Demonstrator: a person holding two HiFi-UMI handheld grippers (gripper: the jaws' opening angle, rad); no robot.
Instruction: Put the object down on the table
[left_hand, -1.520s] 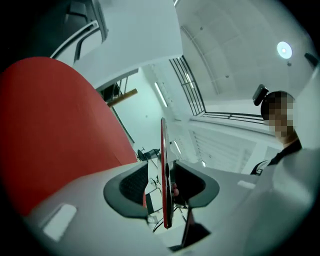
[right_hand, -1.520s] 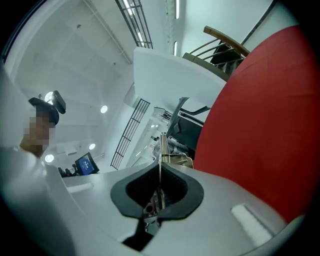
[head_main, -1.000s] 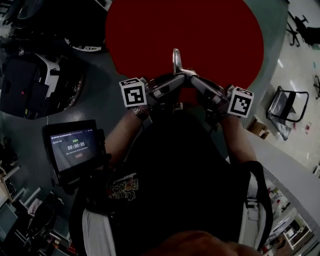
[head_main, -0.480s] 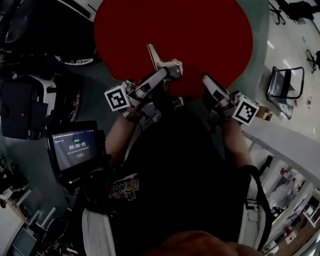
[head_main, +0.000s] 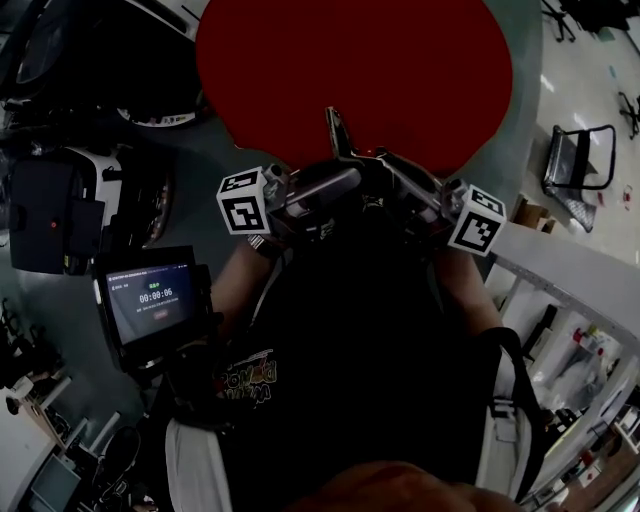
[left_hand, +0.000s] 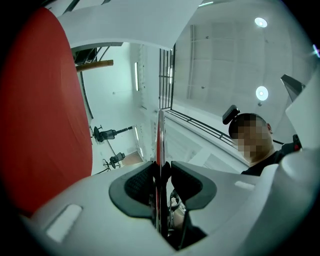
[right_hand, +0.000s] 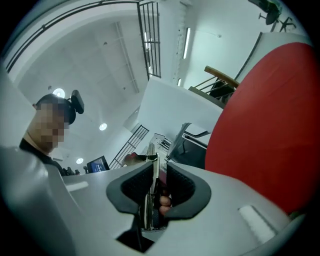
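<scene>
My left gripper (left_hand: 161, 172) clamps the thin metal tool (head_main: 336, 130), right gripper (right_hand: 159, 176) jaws opening off it; best I lower it flat onto the red table (head_main: 350, 60), then release.

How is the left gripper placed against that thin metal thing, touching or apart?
Touching. The left gripper has both jaws shut flat on the thin metal object; the left gripper view shows no gap on either side.

1. The head view is dim and underexposed; only the pale glossy floor (head_main: 585, 75) at its right edge shows glare.
2. Both gripper views are bright under round white ceiling lamps (left_hand: 261, 92), bowed, with black corners.
</scene>
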